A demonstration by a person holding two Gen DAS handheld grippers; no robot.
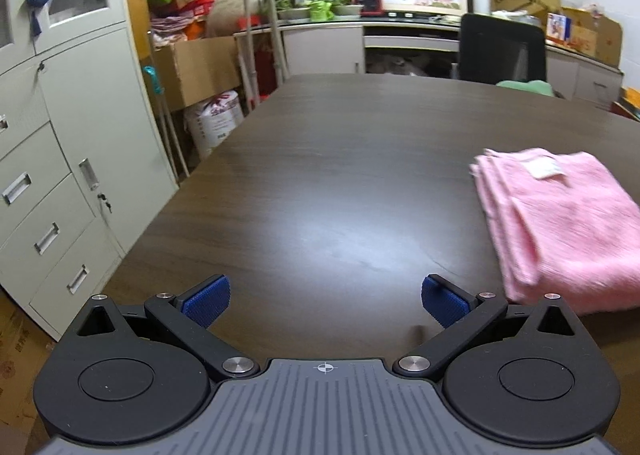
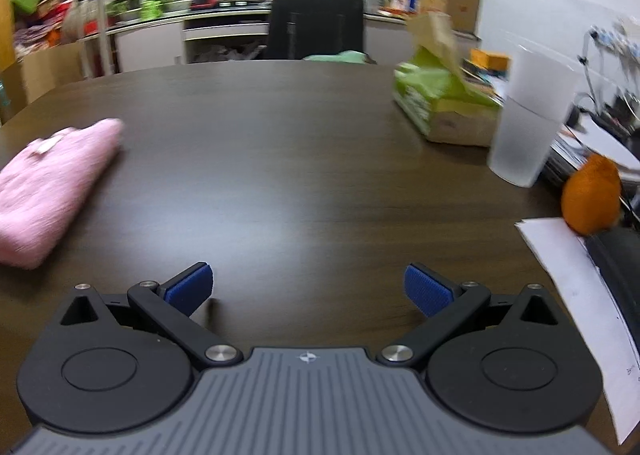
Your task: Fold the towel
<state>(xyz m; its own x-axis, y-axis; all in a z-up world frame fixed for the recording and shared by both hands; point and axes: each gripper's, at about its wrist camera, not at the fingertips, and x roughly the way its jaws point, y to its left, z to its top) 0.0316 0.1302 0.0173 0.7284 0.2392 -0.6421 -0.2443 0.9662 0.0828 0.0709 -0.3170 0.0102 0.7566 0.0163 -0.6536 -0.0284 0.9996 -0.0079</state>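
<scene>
Your towel (image 1: pixel 560 223) looks done or close to it: pink, stacked in several layers, edges roughly squared, white label facing up at the far end. It lies flat on the dark table (image 1: pixel 320 175), between your two claws, to the right of the left one and to the left of the right one (image 2: pixel 52 183). My read is that it sits there because both claws worked it from either side and this is the release spot, but that's a guess from the layout. Left claw (image 1: pixel 325 301): jaws spread wide, blue pads (image 1: pixel 206 301) well apart, nothing between them, only bare table in the gap. The near corner of the towel is just beside its right finger in the picture; I can't tell if it touches. Right claw (image 2: pixel 309 289): also wide open, empty, clear of the towel and over bare table. Both views are motion-blurred, the right one more, so fold edges can't be judged finely. Layers on the towel's left side look slightly staggered, so check if you want a tighter stack. Clutter sits on your right: a frosted cup (image 2: pixel 528 115), a green tissue box (image 2: pixel 436 103), an orange thing (image 2: pixel 590 195) and loose paper (image 2: pixel 580 295) at the table edge. Keep the right claw away from the cup, which looks easy to tip.
</scene>
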